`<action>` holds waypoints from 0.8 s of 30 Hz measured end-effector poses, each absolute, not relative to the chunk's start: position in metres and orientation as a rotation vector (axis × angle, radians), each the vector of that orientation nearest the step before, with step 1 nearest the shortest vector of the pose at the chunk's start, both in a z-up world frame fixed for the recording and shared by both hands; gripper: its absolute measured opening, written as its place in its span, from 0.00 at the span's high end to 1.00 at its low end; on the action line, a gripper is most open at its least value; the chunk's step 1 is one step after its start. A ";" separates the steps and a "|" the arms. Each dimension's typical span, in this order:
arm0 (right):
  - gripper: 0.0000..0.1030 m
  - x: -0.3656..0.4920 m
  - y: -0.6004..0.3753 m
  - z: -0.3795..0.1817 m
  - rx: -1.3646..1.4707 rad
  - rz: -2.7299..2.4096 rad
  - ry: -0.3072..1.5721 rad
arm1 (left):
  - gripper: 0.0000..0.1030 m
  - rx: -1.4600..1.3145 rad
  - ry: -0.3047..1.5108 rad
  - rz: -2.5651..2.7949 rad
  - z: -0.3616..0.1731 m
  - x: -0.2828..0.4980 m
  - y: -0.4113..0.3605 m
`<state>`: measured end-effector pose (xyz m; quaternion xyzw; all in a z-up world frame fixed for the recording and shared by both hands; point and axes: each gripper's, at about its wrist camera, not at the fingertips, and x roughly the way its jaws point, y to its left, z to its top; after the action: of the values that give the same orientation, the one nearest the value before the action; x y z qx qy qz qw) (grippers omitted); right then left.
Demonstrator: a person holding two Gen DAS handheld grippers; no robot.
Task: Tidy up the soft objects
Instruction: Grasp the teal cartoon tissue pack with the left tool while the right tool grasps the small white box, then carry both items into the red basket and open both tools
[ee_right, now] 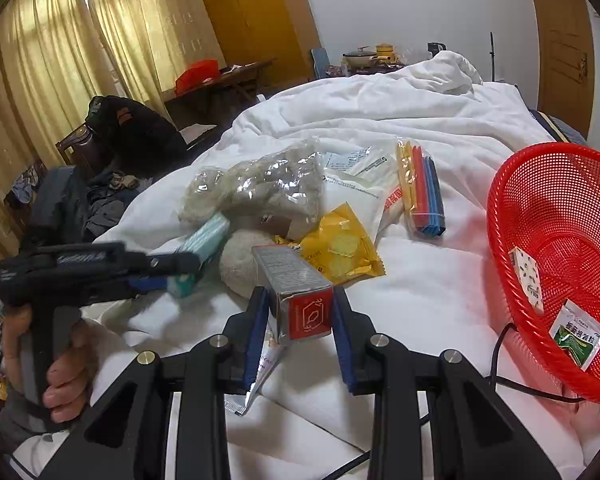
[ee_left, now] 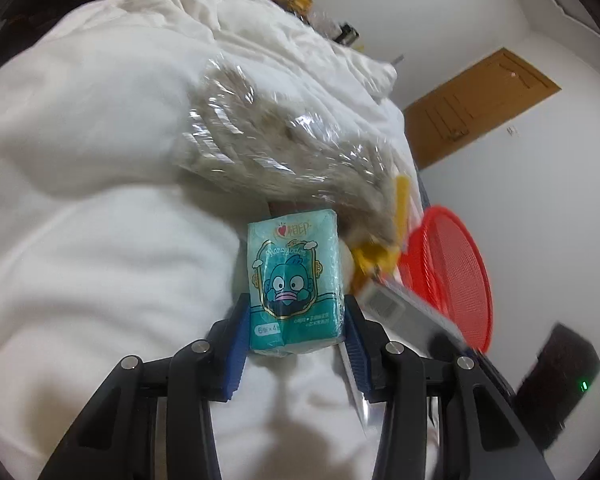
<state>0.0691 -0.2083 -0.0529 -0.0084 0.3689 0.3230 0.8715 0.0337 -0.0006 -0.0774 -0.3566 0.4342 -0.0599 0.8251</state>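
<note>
Mid pick-up here: my left claw [ee_left: 296, 320] is pinching the teal tissue pack [ee_left: 294, 276] on the bed [ee_left: 100, 240] mid-pile, and my right claw [ee_right: 300, 312] is clamped on one silver box [ee_right: 300, 292]. Next I'd guess both lift toward the single red basket [ee_right: 500, 200] at the bed's right edge, with two packets inside.

Daylight glows through my curtains [ee_right: 60, 40] — the white duvet [ee_left: 100, 140] nearly washes out. Fisheye bends and darkens both edges; the plastic bag [ee_left: 268, 136] glares, slightly motion-blurred.
</note>
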 end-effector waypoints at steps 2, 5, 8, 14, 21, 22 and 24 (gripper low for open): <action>0.70 0.070 -0.209 -0.053 -0.012 0.678 0.774 | 0.55 -0.756 0.951 -0.160 -0.073 0.029 -0.006; 0.70 0.071 -0.213 -0.052 0.009 0.683 0.772 | 0.55 -0.728 0.935 -0.191 -0.063 0.020 -0.017; 0.70 0.071 -0.218 -0.048 0.025 0.684 0.756 | 0.55 -0.638 0.879 -0.189 -0.050 0.017 -0.030; 0.70 0.068 -0.234 -0.023 0.050 0.684 0.704 | 0.55 -0.586 0.826 -0.223 -0.033 0.021 -0.045; 0.70 0.062 -0.300 0.018 0.036 0.607 0.593 | 0.55 -0.494 0.839 -0.283 -0.001 0.042 -0.080; 0.70 0.063 -0.310 0.019 0.039 0.590 0.586 | 0.55 -0.482 0.839 -0.294 0.003 0.043 -0.086; 0.70 0.072 -0.340 0.019 0.062 0.535 0.580 | 0.55 -0.443 0.837 -0.314 0.015 0.052 -0.105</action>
<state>0.0717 -0.3399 0.0190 0.0304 0.2824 0.2604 0.9228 0.0518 -0.1055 0.0147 -0.2124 0.4016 -0.1504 0.8781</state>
